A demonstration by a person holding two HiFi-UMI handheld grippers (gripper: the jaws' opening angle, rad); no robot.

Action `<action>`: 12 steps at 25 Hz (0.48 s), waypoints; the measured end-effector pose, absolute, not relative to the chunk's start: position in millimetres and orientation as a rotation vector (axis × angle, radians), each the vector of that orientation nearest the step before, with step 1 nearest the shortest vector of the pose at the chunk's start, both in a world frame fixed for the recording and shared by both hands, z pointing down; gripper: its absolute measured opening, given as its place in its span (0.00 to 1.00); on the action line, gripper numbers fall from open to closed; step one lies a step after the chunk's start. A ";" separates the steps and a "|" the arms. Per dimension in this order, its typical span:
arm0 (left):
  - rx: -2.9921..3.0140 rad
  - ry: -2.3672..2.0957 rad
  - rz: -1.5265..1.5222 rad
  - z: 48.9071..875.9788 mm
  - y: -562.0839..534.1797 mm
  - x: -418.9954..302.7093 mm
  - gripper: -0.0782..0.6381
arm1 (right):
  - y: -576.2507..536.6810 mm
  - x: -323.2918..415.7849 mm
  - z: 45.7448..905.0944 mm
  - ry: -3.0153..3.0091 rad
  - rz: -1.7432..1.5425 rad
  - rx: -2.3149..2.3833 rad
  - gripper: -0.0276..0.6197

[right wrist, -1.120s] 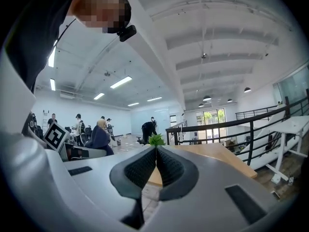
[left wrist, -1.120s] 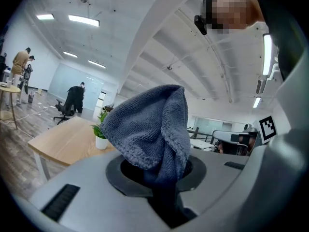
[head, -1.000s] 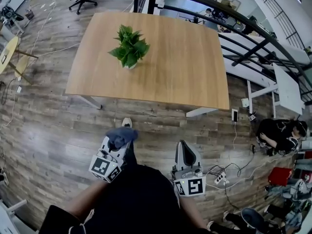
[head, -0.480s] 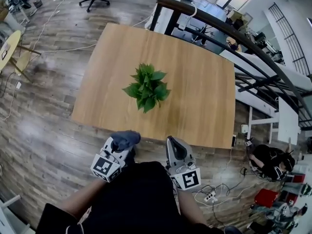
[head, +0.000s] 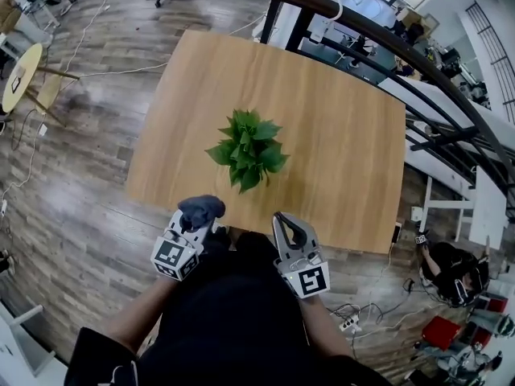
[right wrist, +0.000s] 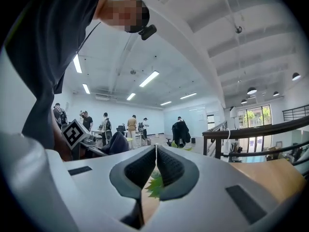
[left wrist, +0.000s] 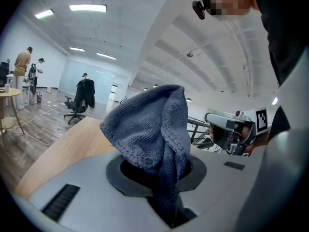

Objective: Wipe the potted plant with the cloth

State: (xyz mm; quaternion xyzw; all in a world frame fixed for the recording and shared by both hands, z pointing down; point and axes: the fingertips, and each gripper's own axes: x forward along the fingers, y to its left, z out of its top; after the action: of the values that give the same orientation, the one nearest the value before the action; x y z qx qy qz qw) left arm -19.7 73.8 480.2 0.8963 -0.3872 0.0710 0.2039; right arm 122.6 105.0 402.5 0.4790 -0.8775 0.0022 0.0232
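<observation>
The left hand-held gripper was clamped on a bunched grey cloth at the bench's near edge. The potted plant stood mid-bench, just beyond both grippers. The right hand-held gripper hovered empty, jaws pressed together.

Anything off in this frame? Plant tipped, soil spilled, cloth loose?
Nothing stands out. The potted plant stands mid-table with its foliage intact, and the table shows no soil or spills. The cloth is bunched but clamped in the left gripper; the right gripper is shut and empty.

Leafy potted plant upright on table; blue-grey cloth bunched.
</observation>
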 end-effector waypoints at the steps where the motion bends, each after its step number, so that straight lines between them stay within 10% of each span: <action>1: 2.488 -1.098 0.191 483.2 71.2 -19.3 0.24 | 102.2 125.4 406.8 -2.724 0.004 1.475 0.07; 12: 2.510 -1.031 0.316 553.5 35.2 -19.5 0.24 | 48.3 162.0 559.0 -2.437 0.260 1.427 0.44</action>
State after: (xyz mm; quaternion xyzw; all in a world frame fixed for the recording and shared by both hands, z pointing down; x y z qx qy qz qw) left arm -19.5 35.2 553.5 0.8996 -0.3694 0.1132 0.2035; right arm 162.0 48.3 559.0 0.4971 -0.8494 0.0905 0.1522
